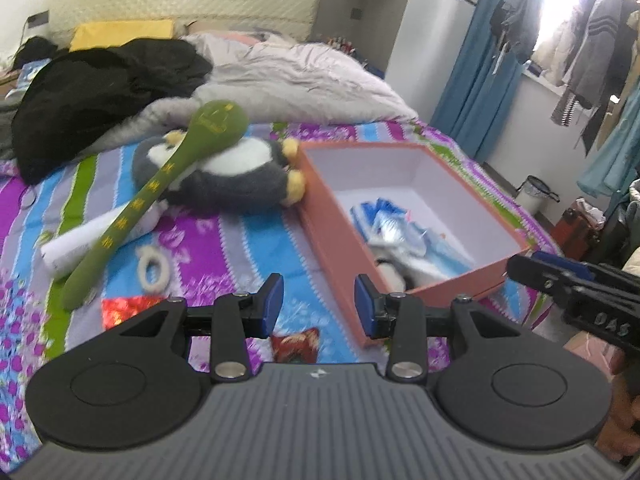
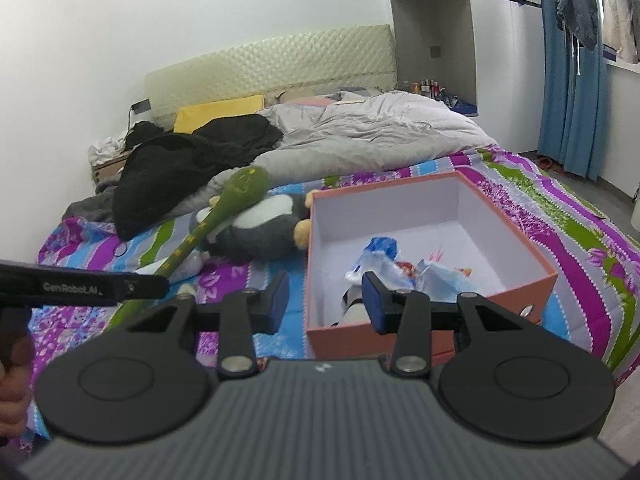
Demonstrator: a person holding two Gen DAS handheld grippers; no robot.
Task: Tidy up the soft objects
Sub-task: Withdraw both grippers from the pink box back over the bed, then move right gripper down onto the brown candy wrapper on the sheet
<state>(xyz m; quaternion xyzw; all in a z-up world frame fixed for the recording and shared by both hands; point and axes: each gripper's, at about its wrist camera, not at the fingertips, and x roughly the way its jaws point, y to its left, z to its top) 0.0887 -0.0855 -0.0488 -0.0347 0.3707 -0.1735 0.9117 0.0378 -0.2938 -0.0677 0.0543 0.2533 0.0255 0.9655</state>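
Note:
An open orange box with a white inside sits on the bed; a blue and white soft toy lies in it. Left of the box lies a grey and white plush penguin with a long green plush club across it. A white roll and a small white ring lie nearby. My left gripper is open and empty above the bedspread by the box's near corner. My right gripper is open and empty over the box's near wall.
A black coat and a grey duvet are heaped at the head of the bed. A yellow pillow leans on the headboard. Blue curtains and hanging clothes stand to the right. Small red items lie near me.

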